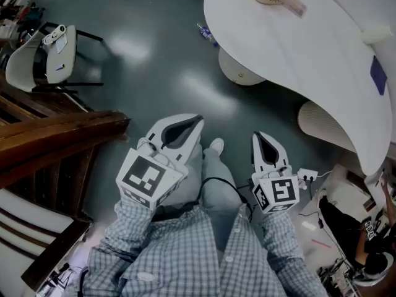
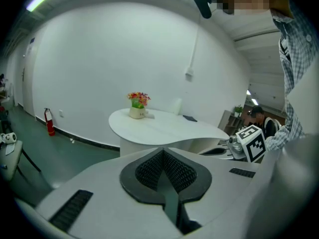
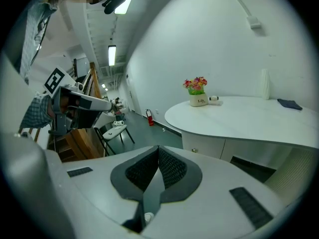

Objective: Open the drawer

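left gripper [image 1: 185, 126] and right gripper [image 1: 265, 142] fingers pinched shut, empty: open them or you'll glance off the drawer [image 3: 205, 144] knob [image 3: 193, 150], frame center.

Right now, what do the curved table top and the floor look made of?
Table top: probably white laminate or painted board, smooth and matte, no grain showing. Floor: likely grey-green vinyl or poured coating, glossy; pale light patches reflect in it.

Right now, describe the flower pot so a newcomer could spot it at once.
Look for the large curved white table by the white wall. Toward one end of its top stands a small cream pot of red and yellow flowers, the only plant on the table.
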A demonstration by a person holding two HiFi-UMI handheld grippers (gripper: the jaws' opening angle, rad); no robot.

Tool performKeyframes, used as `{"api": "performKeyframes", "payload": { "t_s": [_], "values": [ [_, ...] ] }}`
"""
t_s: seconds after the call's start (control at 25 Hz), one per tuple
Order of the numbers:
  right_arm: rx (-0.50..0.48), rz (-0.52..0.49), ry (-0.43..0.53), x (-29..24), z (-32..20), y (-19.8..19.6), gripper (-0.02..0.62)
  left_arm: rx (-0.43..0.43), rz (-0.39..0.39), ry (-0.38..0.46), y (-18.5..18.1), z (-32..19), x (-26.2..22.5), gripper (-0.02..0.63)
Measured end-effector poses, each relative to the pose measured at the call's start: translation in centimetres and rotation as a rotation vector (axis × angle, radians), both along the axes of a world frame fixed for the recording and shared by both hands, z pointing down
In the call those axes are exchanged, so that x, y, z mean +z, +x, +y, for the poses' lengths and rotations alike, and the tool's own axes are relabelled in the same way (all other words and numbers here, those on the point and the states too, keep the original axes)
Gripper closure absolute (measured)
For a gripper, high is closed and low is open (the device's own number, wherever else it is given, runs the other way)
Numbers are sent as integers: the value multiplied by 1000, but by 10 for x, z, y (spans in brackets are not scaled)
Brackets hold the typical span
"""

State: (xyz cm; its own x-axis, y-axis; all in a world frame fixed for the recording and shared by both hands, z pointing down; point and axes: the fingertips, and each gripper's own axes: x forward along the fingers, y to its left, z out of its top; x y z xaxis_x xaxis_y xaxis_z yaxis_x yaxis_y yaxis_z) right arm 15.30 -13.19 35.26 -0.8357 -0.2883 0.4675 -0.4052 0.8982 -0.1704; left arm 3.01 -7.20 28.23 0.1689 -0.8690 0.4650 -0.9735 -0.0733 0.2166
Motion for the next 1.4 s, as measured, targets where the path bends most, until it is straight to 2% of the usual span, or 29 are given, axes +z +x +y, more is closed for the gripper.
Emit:
{"api": "performKeyframes", "payload": {
  "t_s": [0.2, 0.92, 1.4],
  "values": [
    [-5, 40, -5, 30, -8, -9, 586, -32, 22, -30, -14, -3, 22, 603],
    [34, 127, -21, 151, -51, -56, 586, 0, 66, -8, -39, -29, 116, 603],
    [121, 169, -31, 226, -106, -76, 586, -23, 69, -9, -56, -50, 161, 603]
  ]
}}
